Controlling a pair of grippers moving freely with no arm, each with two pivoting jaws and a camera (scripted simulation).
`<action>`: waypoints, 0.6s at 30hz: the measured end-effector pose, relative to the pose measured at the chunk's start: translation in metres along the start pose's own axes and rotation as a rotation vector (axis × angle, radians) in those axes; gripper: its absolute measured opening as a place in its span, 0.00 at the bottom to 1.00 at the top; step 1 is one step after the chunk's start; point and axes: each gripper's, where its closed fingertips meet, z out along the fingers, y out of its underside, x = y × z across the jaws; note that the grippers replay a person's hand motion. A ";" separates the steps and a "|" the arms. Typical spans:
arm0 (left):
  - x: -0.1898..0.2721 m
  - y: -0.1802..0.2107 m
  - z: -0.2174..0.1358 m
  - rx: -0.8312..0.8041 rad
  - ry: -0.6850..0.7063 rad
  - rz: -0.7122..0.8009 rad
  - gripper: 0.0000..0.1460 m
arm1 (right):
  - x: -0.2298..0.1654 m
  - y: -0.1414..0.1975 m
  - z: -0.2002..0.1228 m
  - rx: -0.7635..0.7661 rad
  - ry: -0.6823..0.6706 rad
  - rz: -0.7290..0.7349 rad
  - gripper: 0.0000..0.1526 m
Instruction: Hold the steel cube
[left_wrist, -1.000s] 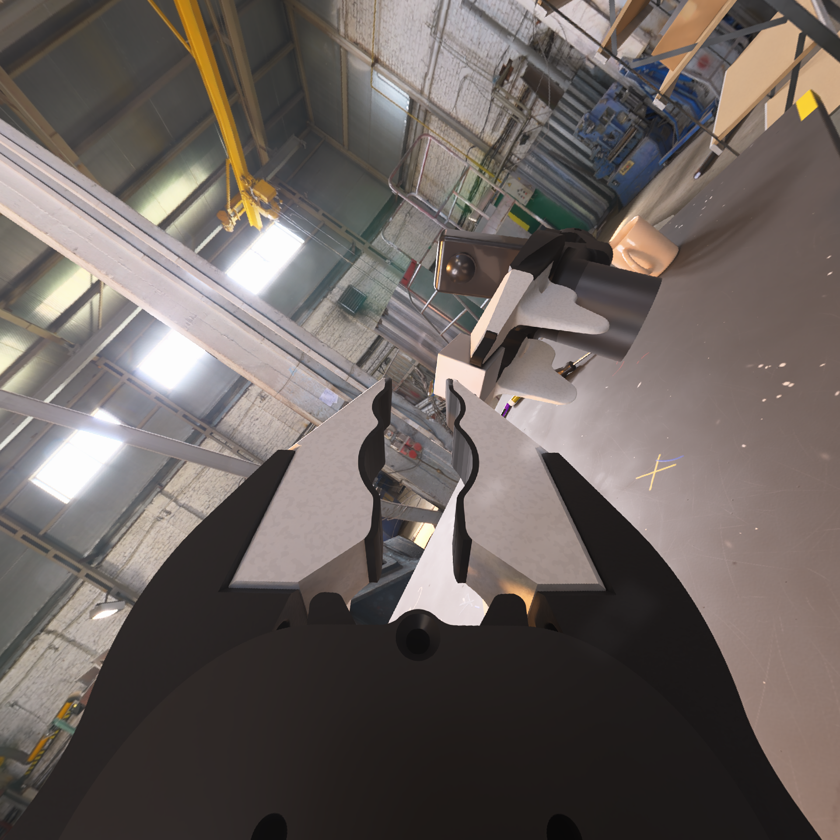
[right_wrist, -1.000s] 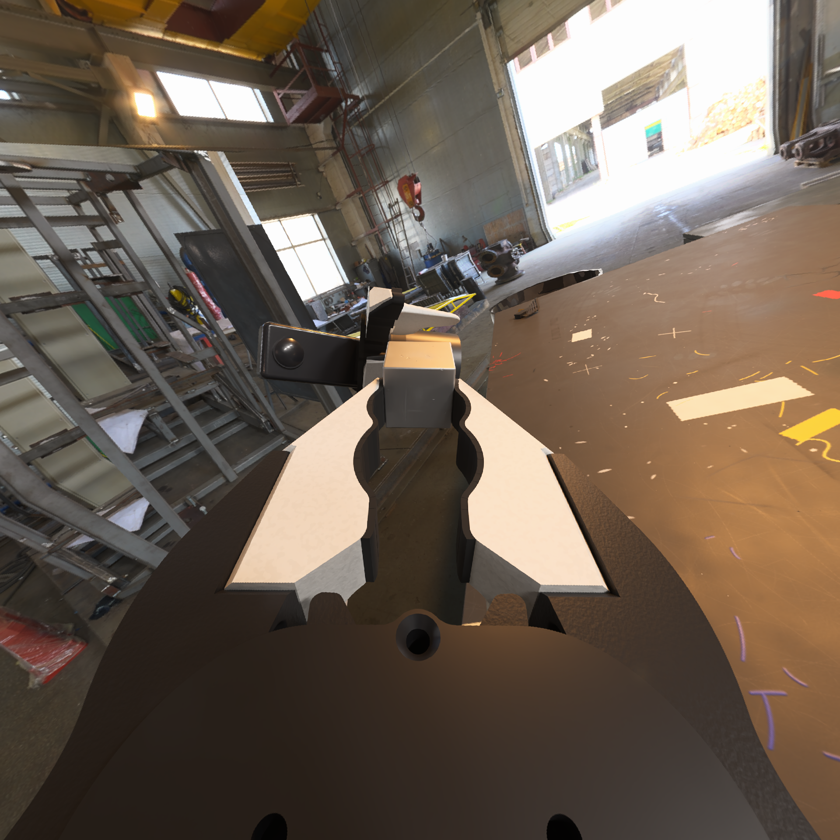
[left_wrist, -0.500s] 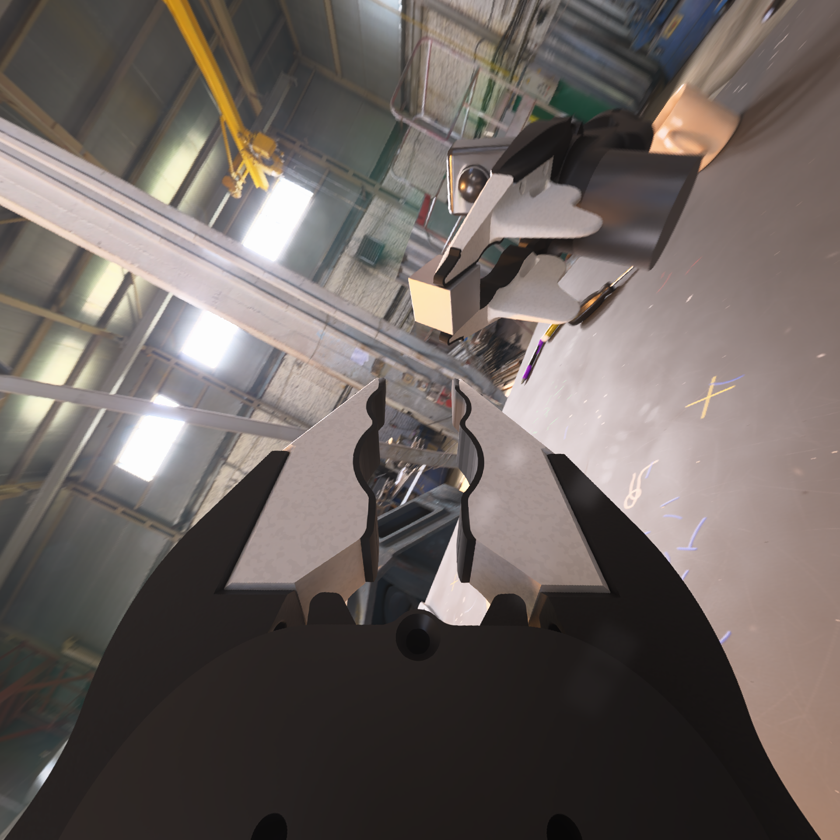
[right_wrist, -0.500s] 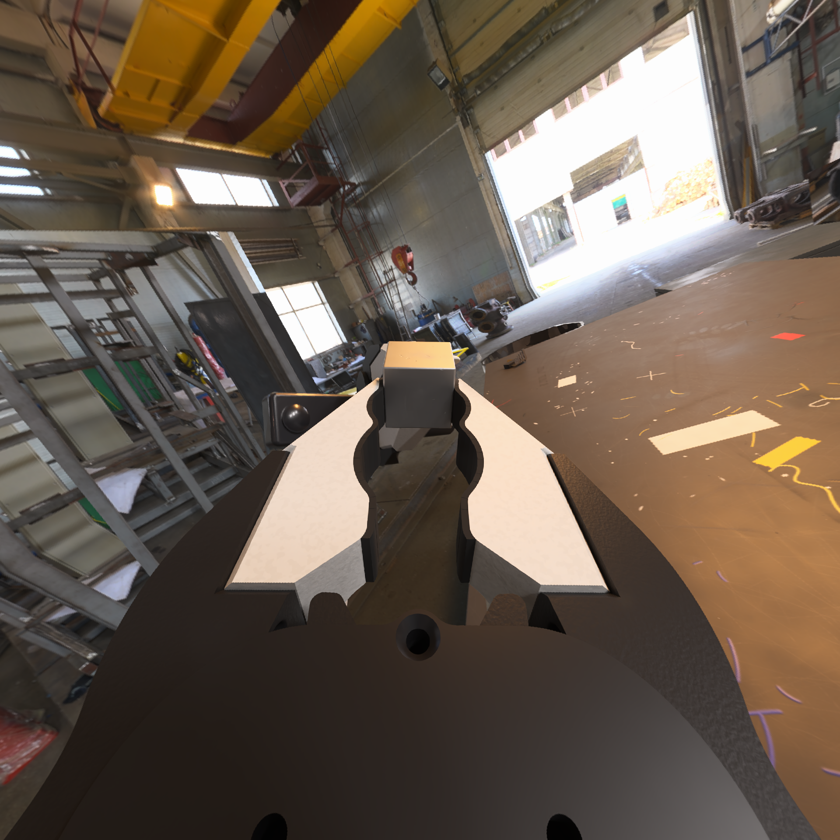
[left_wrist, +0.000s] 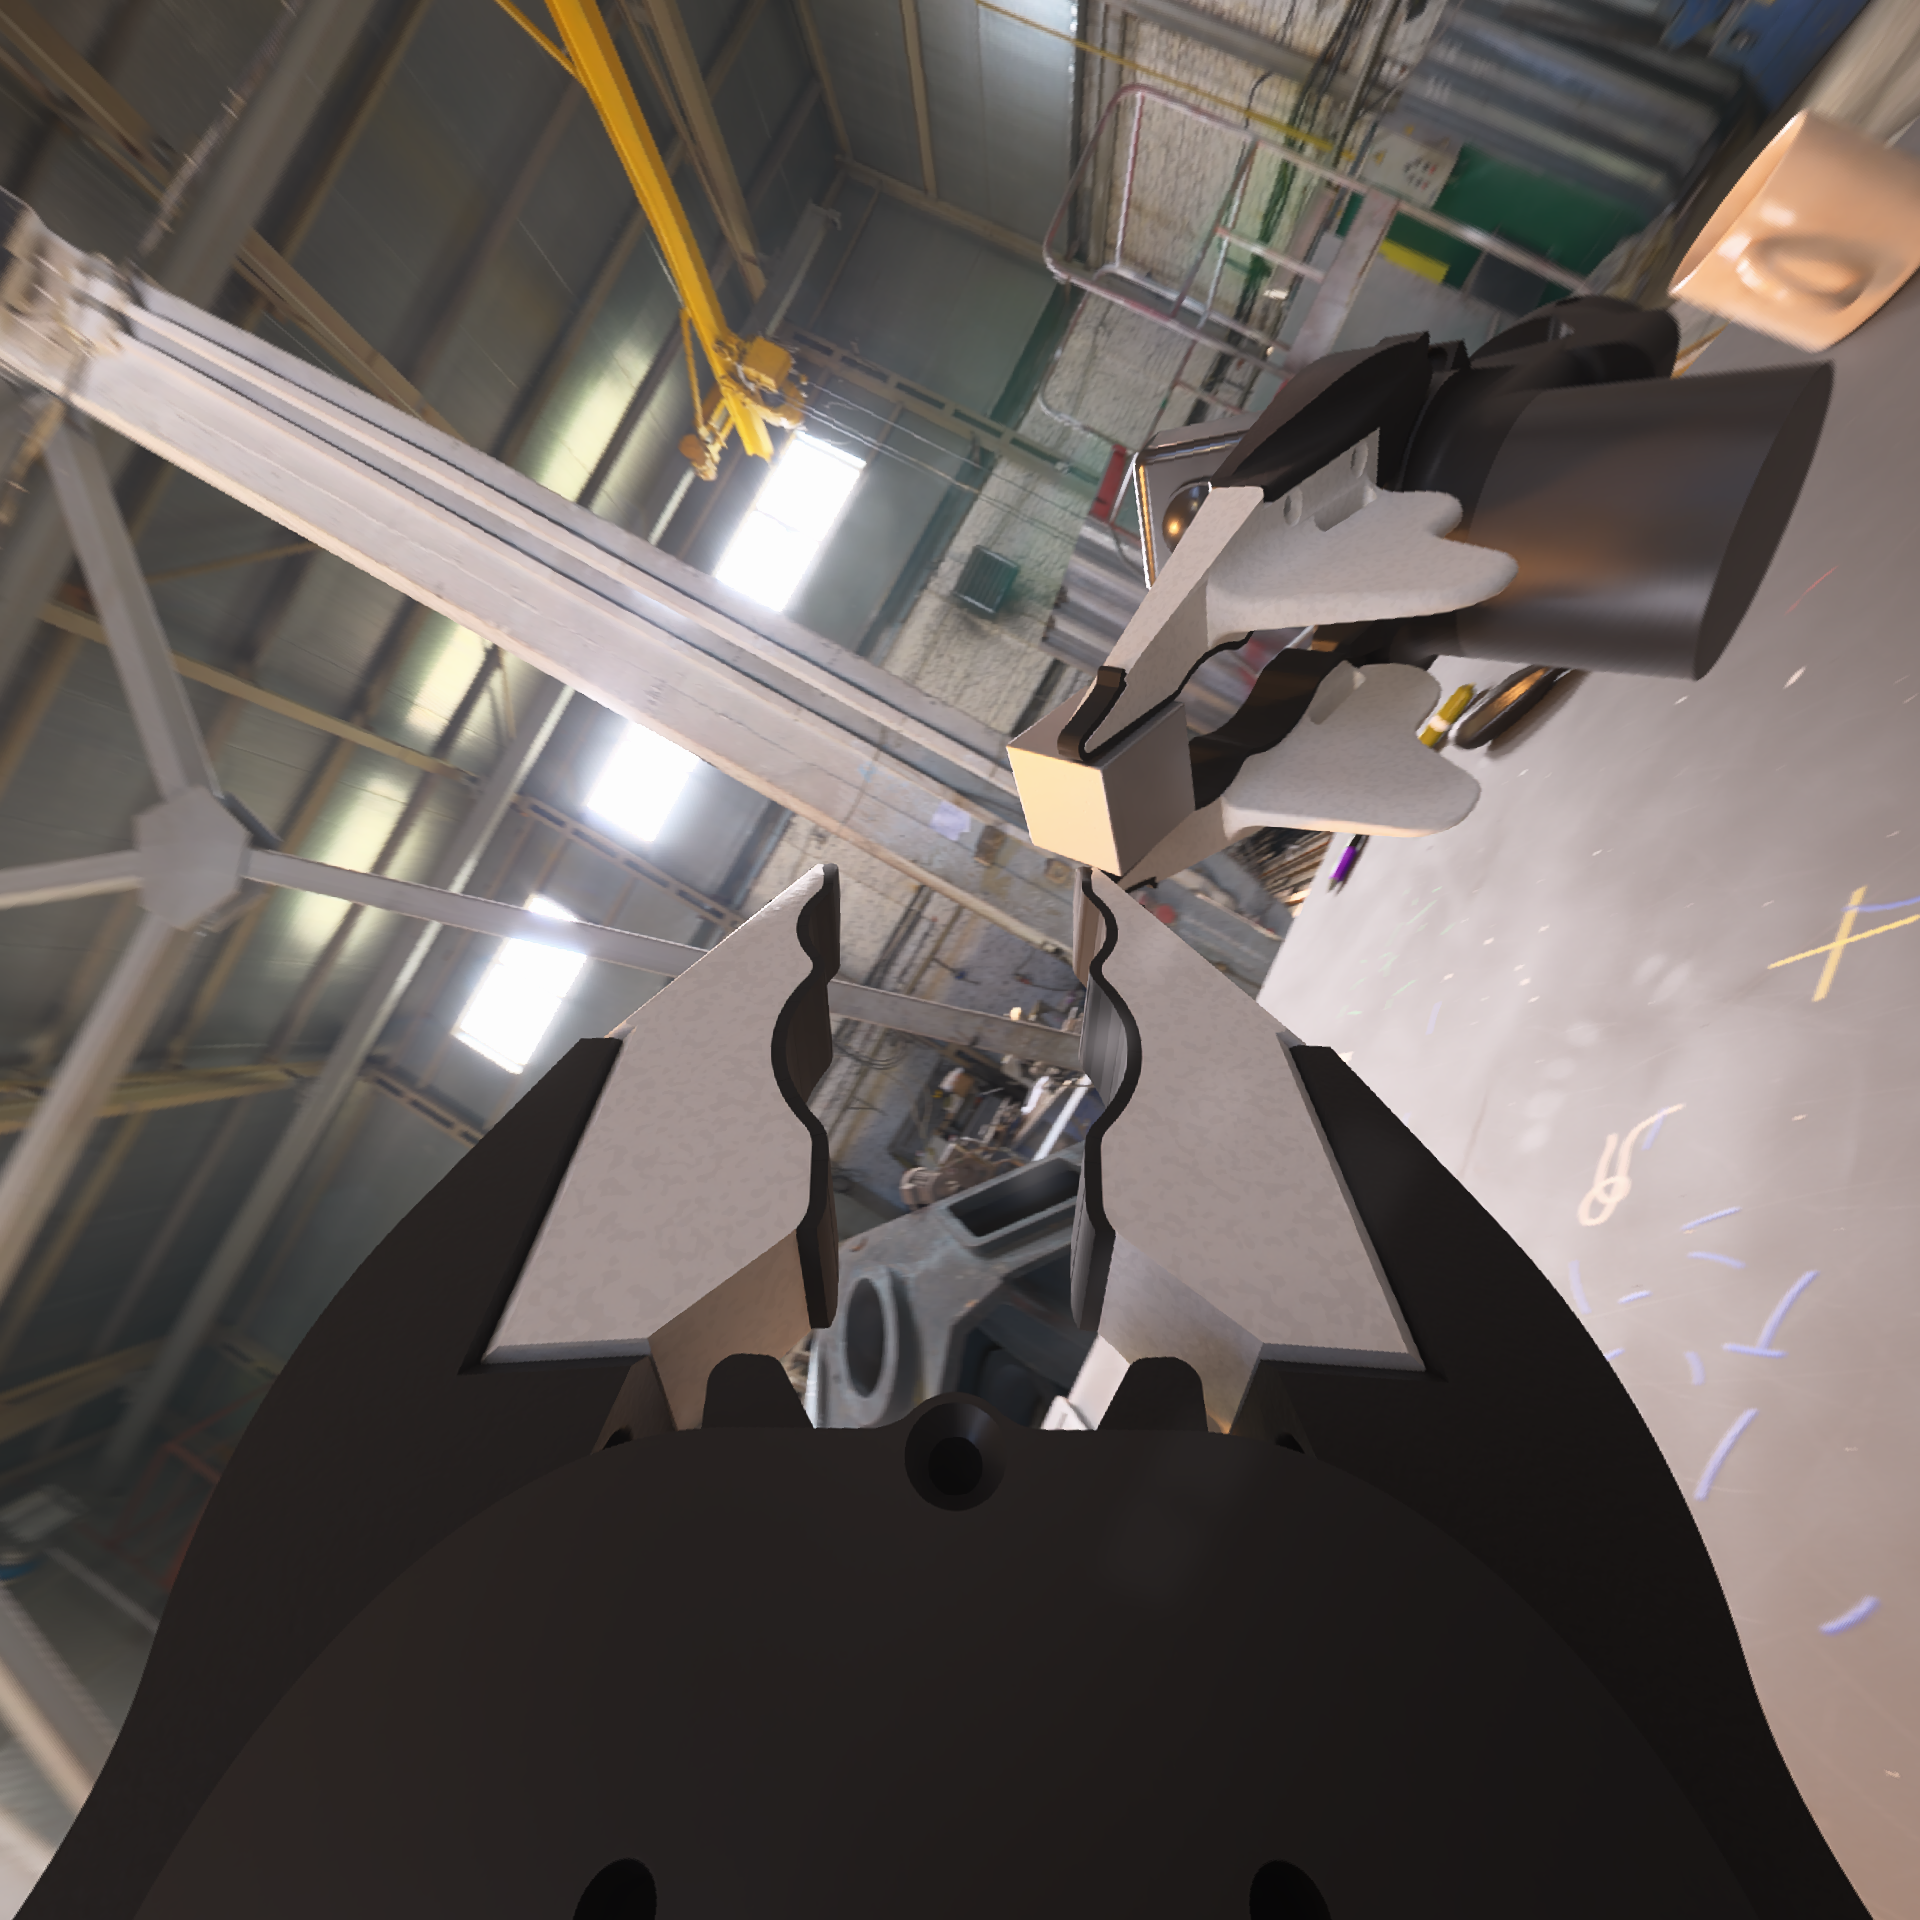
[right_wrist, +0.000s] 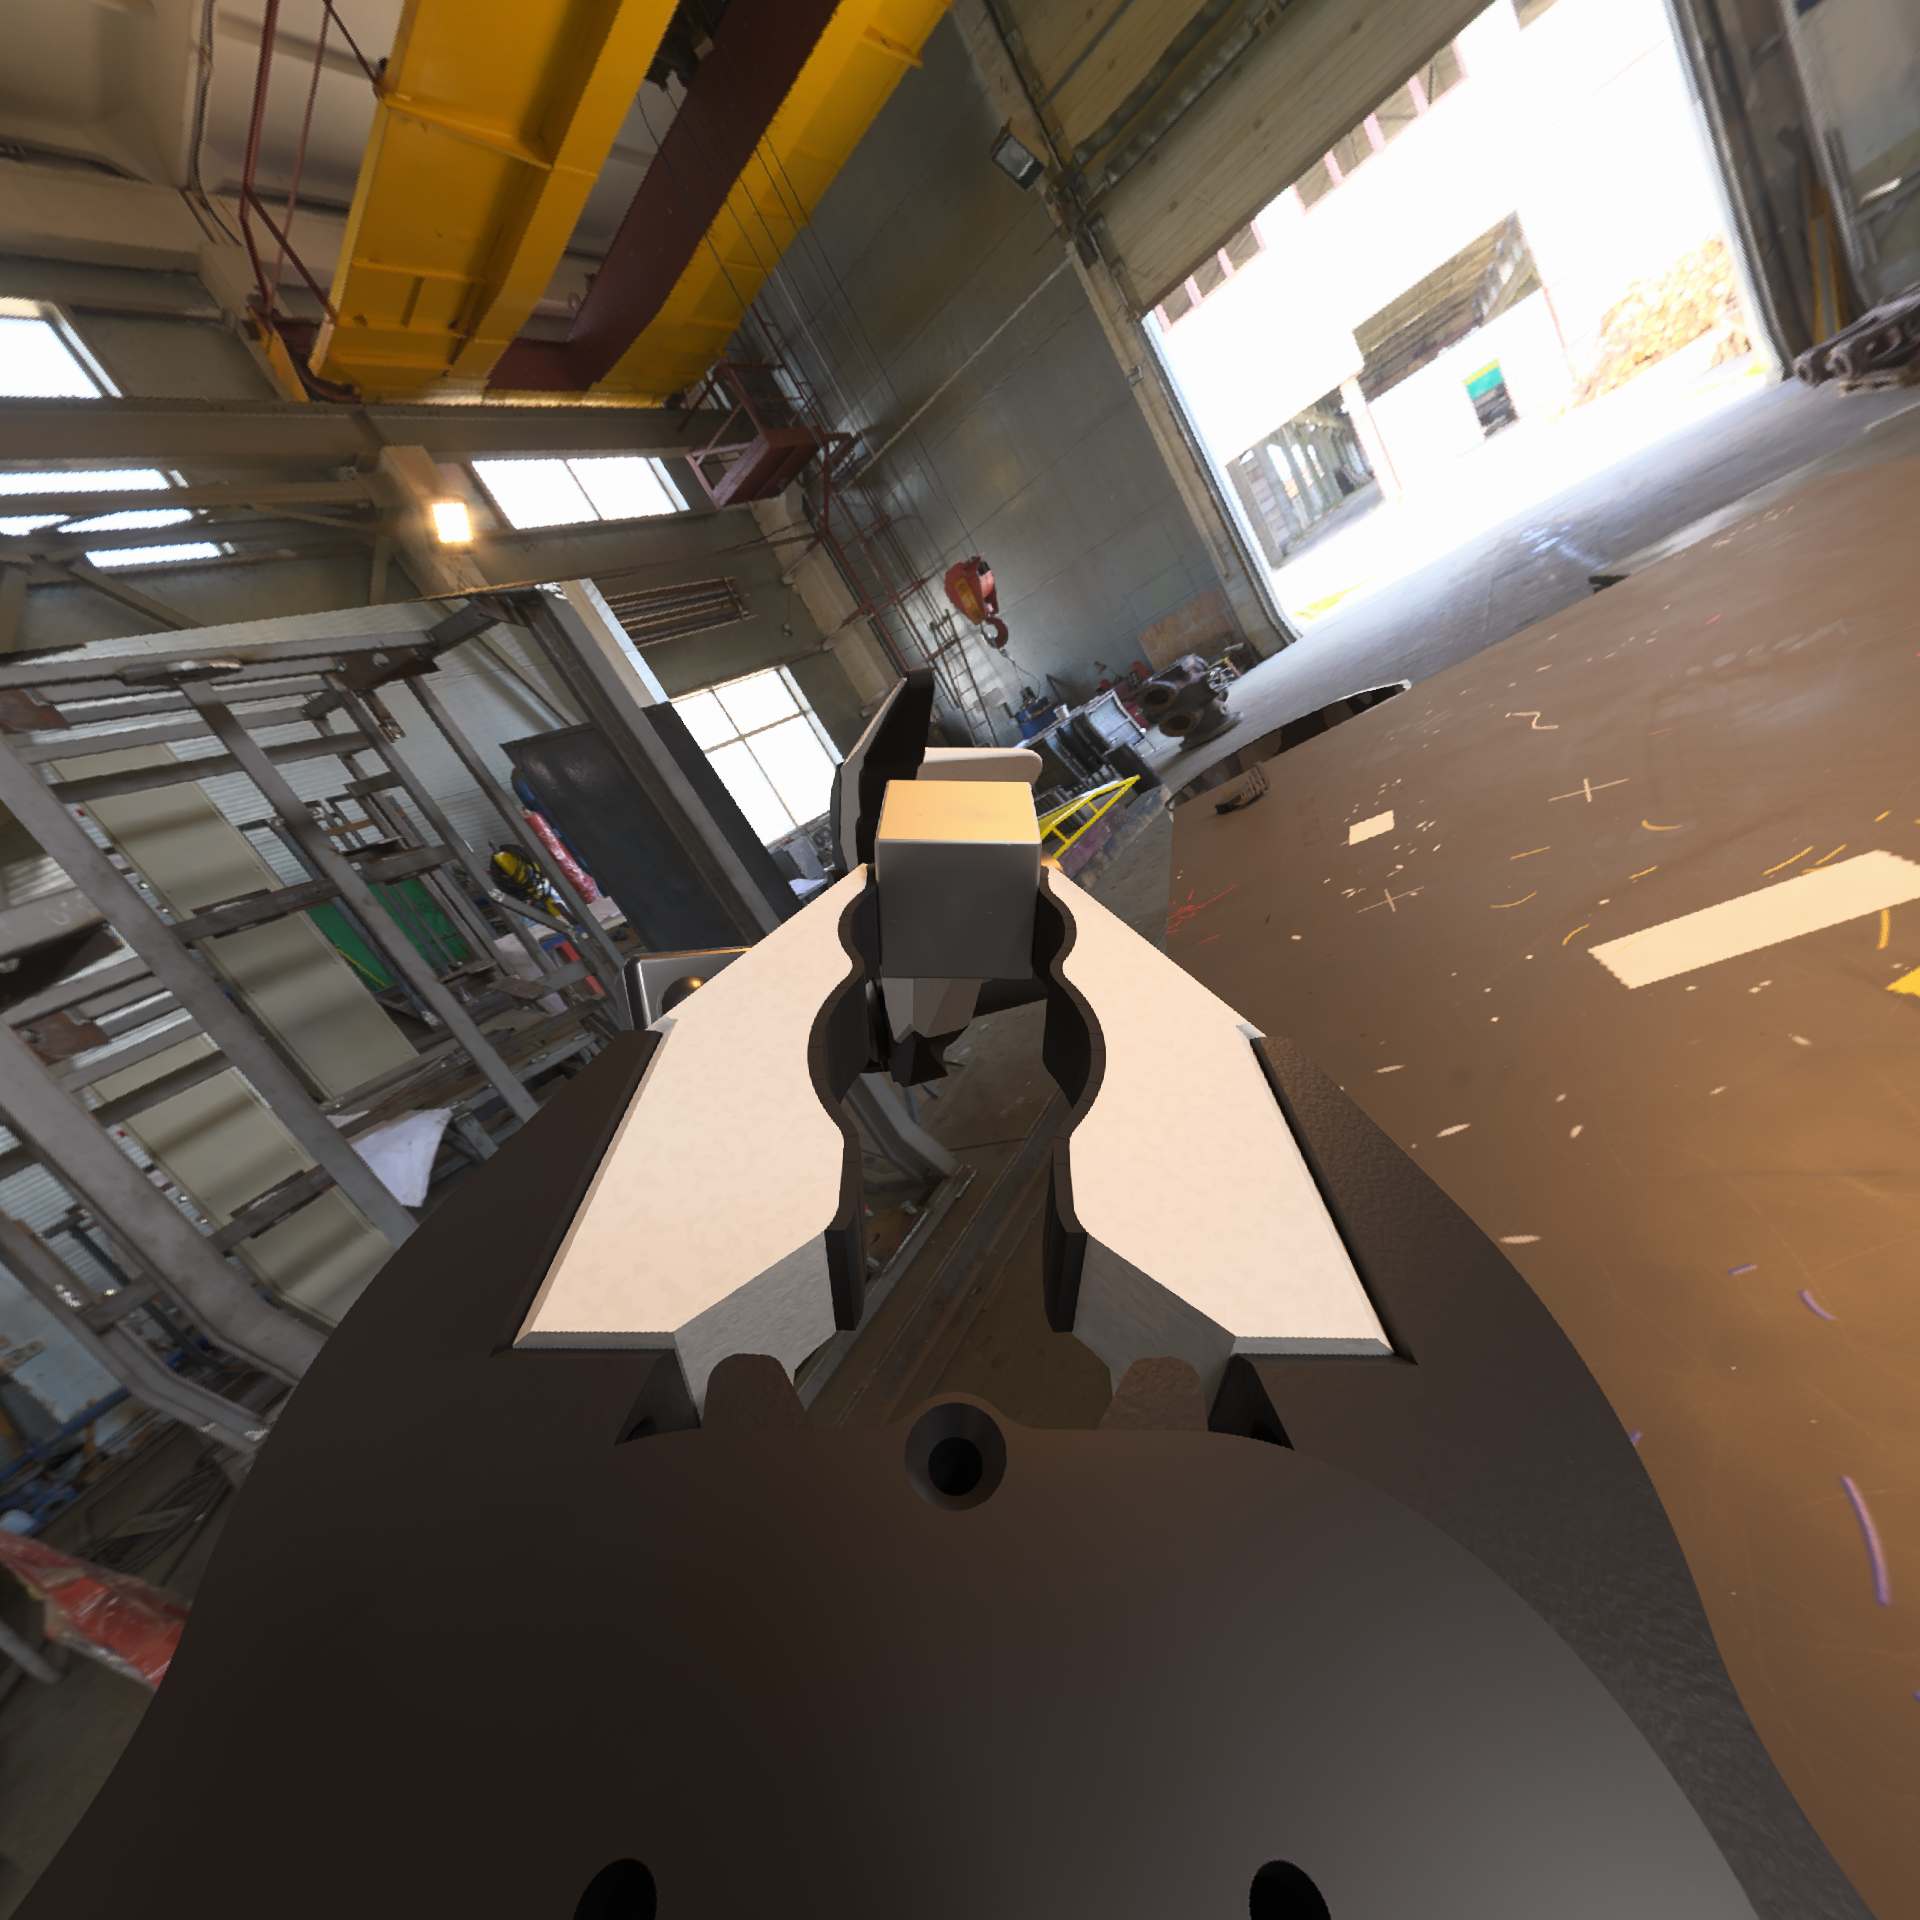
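The steel cube is a small grey metal block clamped between my right gripper's fingertips and held in the air beside the table edge. In the left wrist view the cube and the right gripper's white fingers sit just up and right of my left gripper. The left gripper is open and empty. Its right fingertip is right under the cube's lower corner; I cannot tell if they touch. In the right wrist view, parts of the left gripper show behind the cube.
A dark brown table with chalk marks and a white strip lies to the right, and also shows in the left wrist view. A beige cup and small pens lie on it. A workshop hall surrounds it.
My left gripper's jaws have opened wider and its fingertips have closed in on the cube. My right gripper has risen and tilted upward, keeping the cube clamped.
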 end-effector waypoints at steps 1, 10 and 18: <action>0.000 0.000 0.000 -0.002 -0.013 0.030 0.30 | 0.001 0.001 0.001 -0.004 -0.002 0.010 0.19; 0.004 0.003 0.002 -0.012 -0.018 0.087 0.30 | 0.012 0.007 0.005 -0.019 0.044 0.005 0.19; 0.006 0.006 0.003 -0.026 -0.016 0.120 0.21 | 0.019 0.014 0.007 -0.074 0.143 -0.087 0.19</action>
